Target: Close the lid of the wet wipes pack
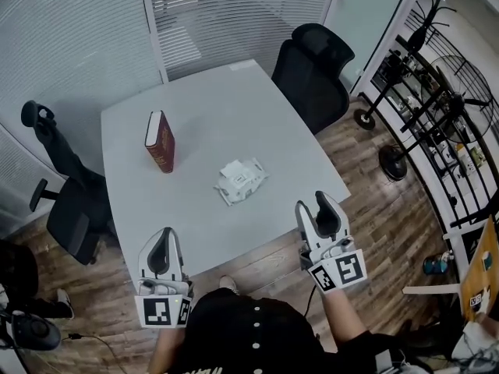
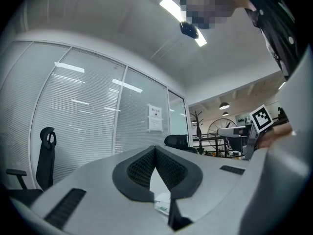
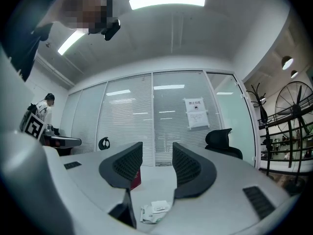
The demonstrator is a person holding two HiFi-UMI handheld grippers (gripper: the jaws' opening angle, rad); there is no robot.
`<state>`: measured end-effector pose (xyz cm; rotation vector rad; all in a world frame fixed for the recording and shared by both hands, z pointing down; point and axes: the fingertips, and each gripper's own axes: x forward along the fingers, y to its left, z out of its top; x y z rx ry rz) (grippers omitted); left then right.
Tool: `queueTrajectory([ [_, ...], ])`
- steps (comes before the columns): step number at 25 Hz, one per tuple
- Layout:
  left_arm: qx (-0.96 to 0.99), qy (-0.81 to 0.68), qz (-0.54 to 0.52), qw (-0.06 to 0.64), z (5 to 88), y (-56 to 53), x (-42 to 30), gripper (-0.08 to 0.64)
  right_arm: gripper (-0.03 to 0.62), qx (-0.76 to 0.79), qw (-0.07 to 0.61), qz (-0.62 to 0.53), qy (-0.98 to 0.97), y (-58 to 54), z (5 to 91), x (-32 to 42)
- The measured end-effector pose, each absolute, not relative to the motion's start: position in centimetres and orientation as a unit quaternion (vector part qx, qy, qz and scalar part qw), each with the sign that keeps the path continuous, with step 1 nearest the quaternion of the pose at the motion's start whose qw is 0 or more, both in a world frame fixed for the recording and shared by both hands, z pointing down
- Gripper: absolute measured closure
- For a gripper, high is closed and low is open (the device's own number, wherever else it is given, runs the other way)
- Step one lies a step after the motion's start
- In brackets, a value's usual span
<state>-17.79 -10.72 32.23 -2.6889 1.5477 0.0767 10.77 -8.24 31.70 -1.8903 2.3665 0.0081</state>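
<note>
From the head view, the wet wipes pack (image 1: pixel 241 180) lies near the middle of the grey table (image 1: pixel 210 115), with a red book (image 1: pixel 159 140) standing upright to its left. The left gripper (image 1: pixel 163 236) and right gripper (image 1: pixel 313 205) hang at the table's near edge, well apart from the pack. Left gripper view — jaws pressed together at the tips, nothing between them. Right gripper view — jaws spread and empty, the pack on the table beyond.

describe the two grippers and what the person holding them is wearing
Both the left gripper and right gripper are light grey plastic shells with black ribbed fingers. Each carries a white cube printed with black square markers. The person wears a black top with small white dots.
</note>
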Motion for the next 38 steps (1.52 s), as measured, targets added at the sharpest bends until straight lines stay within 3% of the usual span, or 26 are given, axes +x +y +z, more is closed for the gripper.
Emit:
queueTrajectory([
  [15,-0.877,0.479,-0.005,-0.029,35.9,-13.1,-17.8,0.554,0.400,-0.625,0.031,-0.036,0.779,-9.4,34.0,9.9],
  [27,-0.860,0.509,-0.013,-0.027,35.4,-17.3,-15.0,0.554,0.400,-0.559,0.037,-0.060,0.826,-16.9,35.0,11.5],
  [38,-0.848,0.523,-0.055,-0.063,38.8,-19.7,-12.7,0.554,0.402,-0.500,-0.025,-0.123,0.857,-23.2,42.3,12.2],
])
